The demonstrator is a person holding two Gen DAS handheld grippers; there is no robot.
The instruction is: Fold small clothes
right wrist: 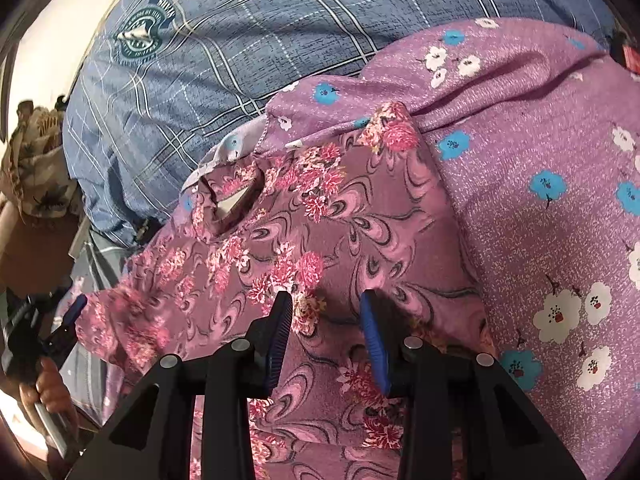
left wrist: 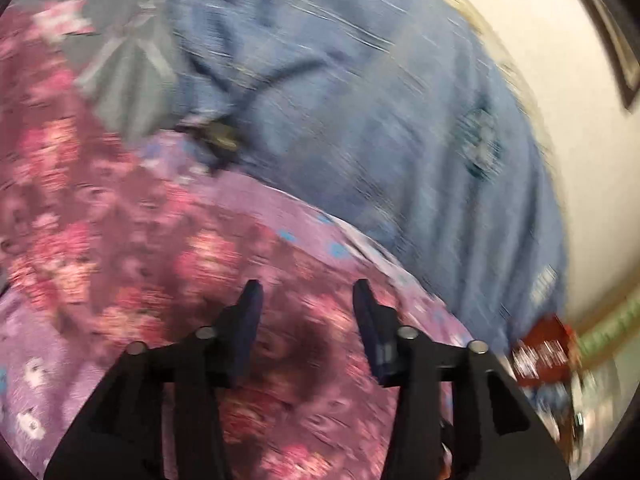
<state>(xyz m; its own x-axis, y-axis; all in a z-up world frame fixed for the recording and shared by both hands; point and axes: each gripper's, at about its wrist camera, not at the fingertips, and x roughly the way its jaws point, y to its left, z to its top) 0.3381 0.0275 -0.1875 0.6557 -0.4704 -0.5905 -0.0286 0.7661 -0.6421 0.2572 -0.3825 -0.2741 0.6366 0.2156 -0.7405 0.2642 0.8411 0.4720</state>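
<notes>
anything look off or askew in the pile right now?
Nothing damaged. The maroon floral garment lies rumpled and skewed over the purple flowered cloth, its neck opening gaping and one edge bunched toward the left gripper. The left wrist view is motion-blurred.

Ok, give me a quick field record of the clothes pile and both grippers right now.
top garment: maroon floral garment, spread out, neck opening visible
beneath, right: purple flowered cloth
beneath, behind: blue checked shirt with badge
left gripper: open, over the maroon floral garment, nothing between its pads; view blurred
right gripper: open, fingers astride a patch of the maroon floral garment, grip unclear
</notes>
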